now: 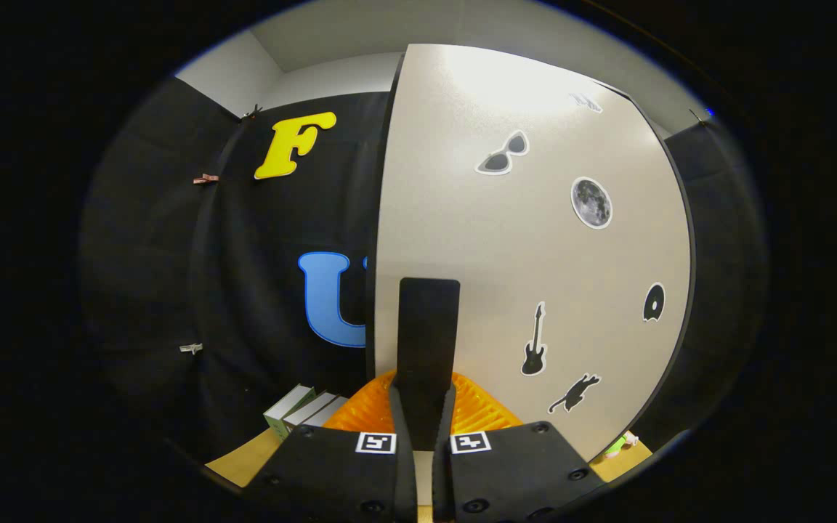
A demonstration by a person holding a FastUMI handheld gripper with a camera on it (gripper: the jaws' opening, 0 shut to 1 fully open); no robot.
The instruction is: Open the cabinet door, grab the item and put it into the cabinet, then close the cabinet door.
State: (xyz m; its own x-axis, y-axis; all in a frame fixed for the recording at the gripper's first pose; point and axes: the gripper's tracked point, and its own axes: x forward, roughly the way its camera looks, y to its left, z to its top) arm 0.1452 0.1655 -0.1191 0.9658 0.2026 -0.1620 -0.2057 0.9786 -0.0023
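- My claw point(429, 290) is clenched: both fingers lie flat against each other, and I see nothing between them.
- The fingertips are up in front of the cabinet door point(535, 254), just right of the door's dark left edge. I can't tell if they touch the door.
- The door is a pale panel with a dark rim, standing upright straight ahead of me.
- Stickers on the door: sunglasses point(503, 154) high up, a moon point(591, 203) right of and below them, a guitar point(534, 341) lower down, and a cat point(575, 394) below the guitar.
- An orange basket point(480, 410) with a ribbed surface sits low at the foot of the door, behind my fingers and partly hidden by them. I can't tell if it is the item to store.
- Left of the door, pale boxes point(302, 410) sit side by side on the wooden table point(244, 457), near the basket.
- A small green thing point(618, 444) lies by the door's lower right corner, too small to identify.
- The cabinet's inside is hidden behind the door.
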